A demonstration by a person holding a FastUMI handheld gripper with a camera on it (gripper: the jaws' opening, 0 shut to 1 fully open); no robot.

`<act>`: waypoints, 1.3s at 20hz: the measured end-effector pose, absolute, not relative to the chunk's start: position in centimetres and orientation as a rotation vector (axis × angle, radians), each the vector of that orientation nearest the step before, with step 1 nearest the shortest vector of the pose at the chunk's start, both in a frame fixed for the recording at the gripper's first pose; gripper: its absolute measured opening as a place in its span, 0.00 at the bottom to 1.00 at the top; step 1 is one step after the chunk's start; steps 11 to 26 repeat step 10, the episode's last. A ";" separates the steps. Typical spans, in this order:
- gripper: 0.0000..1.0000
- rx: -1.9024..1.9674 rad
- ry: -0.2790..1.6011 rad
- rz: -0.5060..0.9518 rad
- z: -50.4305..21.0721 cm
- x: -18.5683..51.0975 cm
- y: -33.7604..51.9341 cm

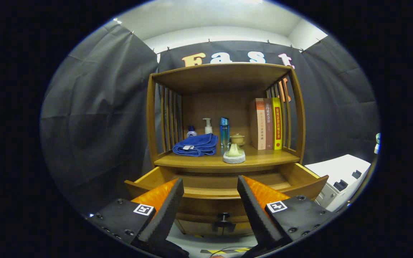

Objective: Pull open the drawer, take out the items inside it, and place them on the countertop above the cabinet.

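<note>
My two-finger gripper (pixel 210 186) with its black ribbed pads and orange backs stands wide apart and holds nothing; between its fingers I look straight at the wooden cabinet (pixel 224 118) with slatted sides. The cabinet's wooden drawer (pixel 224 188) is pulled out toward me, its front panel crossing just beyond my fingertips, and its small dark round knob (pixel 223 216) sits low between my fingers. What I can see of the drawer's inside is bare wood; the near part is hidden behind the front panel. On the wooden countertop (pixel 264 157) above the drawer lies a folded blue towel (pixel 195 145) to the left, and just beside it a pale green cone-shaped piece on a round white base (pixel 234 154) near the front edge. Behind them stand a small white bottle with a blue cap (pixel 191 132), a white pump bottle (pixel 207 126), a tall blue bottle (pixel 224 132) and a small tan lidded cup (pixel 237 139). Upright books (pixel 267 123) lean against the right side.
</note>
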State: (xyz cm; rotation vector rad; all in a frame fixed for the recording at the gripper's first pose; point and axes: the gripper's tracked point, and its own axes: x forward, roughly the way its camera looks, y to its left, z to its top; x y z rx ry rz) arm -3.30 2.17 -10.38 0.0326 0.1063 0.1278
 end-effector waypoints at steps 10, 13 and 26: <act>0.99 0.019 0.138 0.136 -14.9 -3.6 2.0; 0.99 0.019 0.138 0.136 -14.9 -3.6 2.0; 0.99 0.019 0.138 0.136 -14.9 -3.6 2.0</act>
